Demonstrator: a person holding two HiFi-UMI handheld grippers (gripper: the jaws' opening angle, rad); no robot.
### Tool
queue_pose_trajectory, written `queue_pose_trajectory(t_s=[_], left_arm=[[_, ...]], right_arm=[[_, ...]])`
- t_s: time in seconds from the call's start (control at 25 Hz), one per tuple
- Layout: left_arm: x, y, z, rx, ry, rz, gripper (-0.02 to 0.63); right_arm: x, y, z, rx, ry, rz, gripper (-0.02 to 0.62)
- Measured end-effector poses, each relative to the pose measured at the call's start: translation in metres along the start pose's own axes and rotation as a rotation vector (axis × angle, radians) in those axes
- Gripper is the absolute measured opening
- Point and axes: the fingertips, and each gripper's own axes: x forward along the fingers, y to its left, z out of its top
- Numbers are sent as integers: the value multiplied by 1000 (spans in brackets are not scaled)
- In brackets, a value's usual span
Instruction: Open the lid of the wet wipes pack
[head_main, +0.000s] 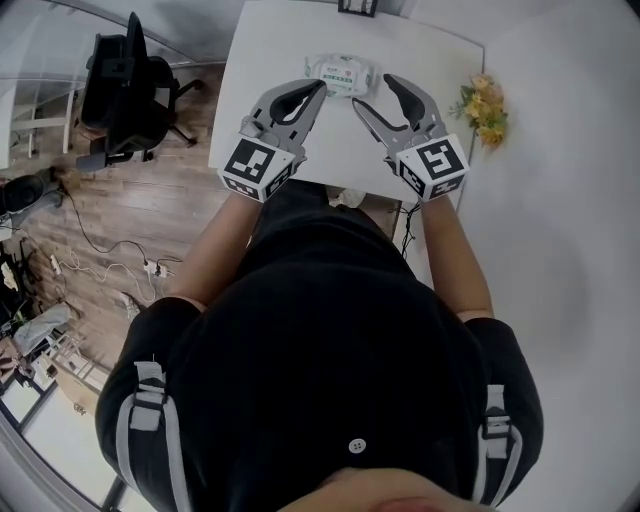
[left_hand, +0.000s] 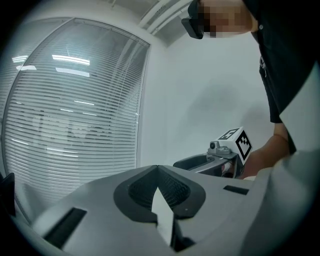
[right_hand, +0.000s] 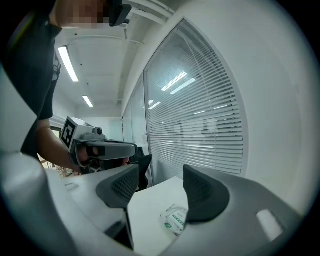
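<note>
The wet wipes pack (head_main: 341, 72), white with a green label, lies flat near the far side of the white table (head_main: 260, 70). Both grippers hover above the table just short of it. My left gripper (head_main: 318, 88) points at the pack's left end with its jaws closed to a thin sliver and nothing between them (left_hand: 157, 167). To the pack's right, my right gripper (head_main: 371, 91) stands open. In the right gripper view the pack (right_hand: 176, 217) shows through the gap of that gripper (right_hand: 160, 172), lower down and apart from the pads. The pack's lid lies flat.
Yellow flowers (head_main: 482, 105) sit at the table's right edge. A dark object (head_main: 357, 7) stands at the far edge. A black office chair (head_main: 125, 90) is on the wood floor to the left, with cables (head_main: 110, 265) nearby. Window blinds (right_hand: 200, 125) fill the wall beyond.
</note>
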Motion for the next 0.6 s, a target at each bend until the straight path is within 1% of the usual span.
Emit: queue_pose_trajectory(t_s=[0.2, 0.36, 0.44, 0.6], left_arm=[[10, 36, -19, -38, 4, 49, 8], [23, 63, -34, -39, 26, 46, 8], [31, 75, -46, -46, 52, 38, 8], [49, 95, -83, -75, 140, 17, 8]], right_arm=[[28, -16, -16, 3, 47, 2, 283], [54, -35, -37, 13, 113, -19, 282], [67, -43, -49, 16, 148, -27, 281], [91, -58, -82, 9, 230, -30, 281]])
